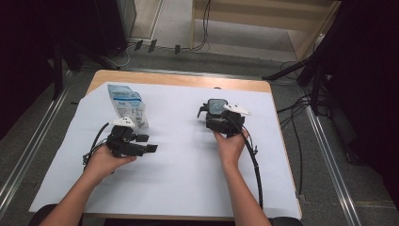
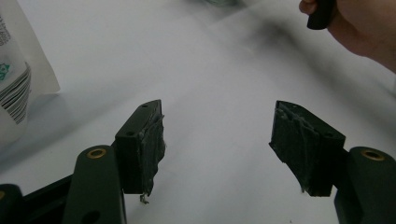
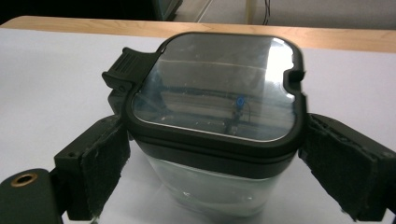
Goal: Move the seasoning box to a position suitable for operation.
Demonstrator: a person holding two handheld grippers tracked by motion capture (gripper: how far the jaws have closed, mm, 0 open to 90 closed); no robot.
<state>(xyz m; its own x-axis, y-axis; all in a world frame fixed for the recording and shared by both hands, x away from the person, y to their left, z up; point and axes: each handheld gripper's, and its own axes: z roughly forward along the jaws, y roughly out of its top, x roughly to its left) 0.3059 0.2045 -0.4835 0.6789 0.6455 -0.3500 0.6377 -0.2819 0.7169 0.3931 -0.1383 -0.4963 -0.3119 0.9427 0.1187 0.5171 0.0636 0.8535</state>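
Flanking lidded container (image 3: 212,116), right tool (image 3: 212,168) contact unclear, pouch (image 2: 18,70) cropped

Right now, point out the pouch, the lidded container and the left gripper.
pouch (image 1: 126,104), high view, on its printed front.
lidded container (image 3: 212,88), right gripper view, on its clear lid.
left gripper (image 2: 217,142), left gripper view, midway between its fingers.

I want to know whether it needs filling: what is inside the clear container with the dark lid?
Through the container walls nothing shows but the white sheet; the lid mirrors the room, hiding the upper interior.

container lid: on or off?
On. The black-rimmed lid sits flat on the clear container, latch tab at one corner; whether latched, cannot tell.
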